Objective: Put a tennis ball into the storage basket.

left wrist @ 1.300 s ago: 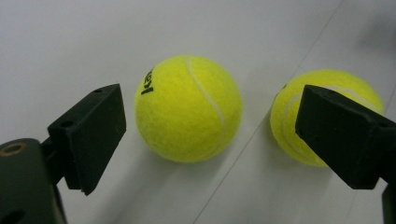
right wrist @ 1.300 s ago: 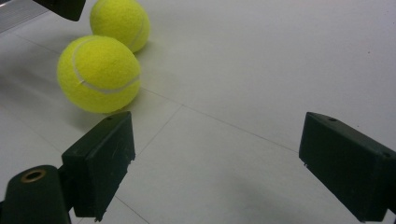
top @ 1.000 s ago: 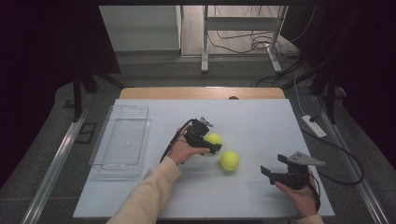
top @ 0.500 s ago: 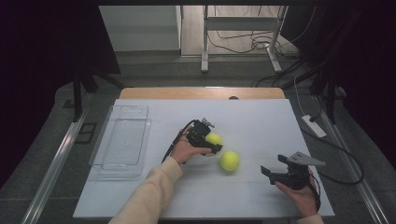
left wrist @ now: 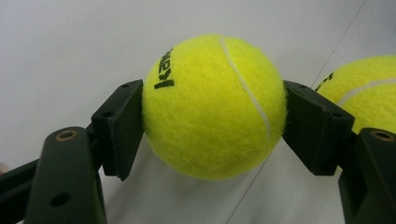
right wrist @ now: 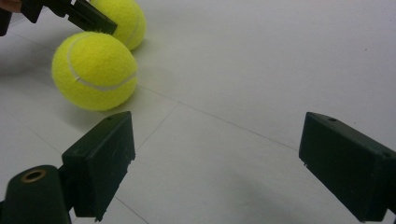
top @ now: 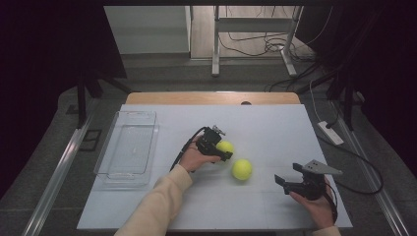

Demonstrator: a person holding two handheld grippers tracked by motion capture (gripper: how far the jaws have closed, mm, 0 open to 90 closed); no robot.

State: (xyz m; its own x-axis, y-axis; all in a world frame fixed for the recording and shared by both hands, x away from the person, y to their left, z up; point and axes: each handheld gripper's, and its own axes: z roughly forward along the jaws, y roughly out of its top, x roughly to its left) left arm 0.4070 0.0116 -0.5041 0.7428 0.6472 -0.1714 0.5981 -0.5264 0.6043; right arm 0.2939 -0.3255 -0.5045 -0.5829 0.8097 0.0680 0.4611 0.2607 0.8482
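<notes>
Tennis ball sits mid-frame on the bench, squeezed between the left gripper fingers. Second ball lies loose just lower right of it, nearer the right gripper, whose fingers are spread wide around nothing, pointing its way.

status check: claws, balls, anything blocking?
Left claw shut on a fuzzy yellow tennis ball. Right claw open, empty. Second yellow tennis ball loose on the white table. Clear plastic tray unobstructed.

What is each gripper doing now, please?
Left gripper: closed on a tennis ball.
Right gripper: open, holding nothing.
</notes>
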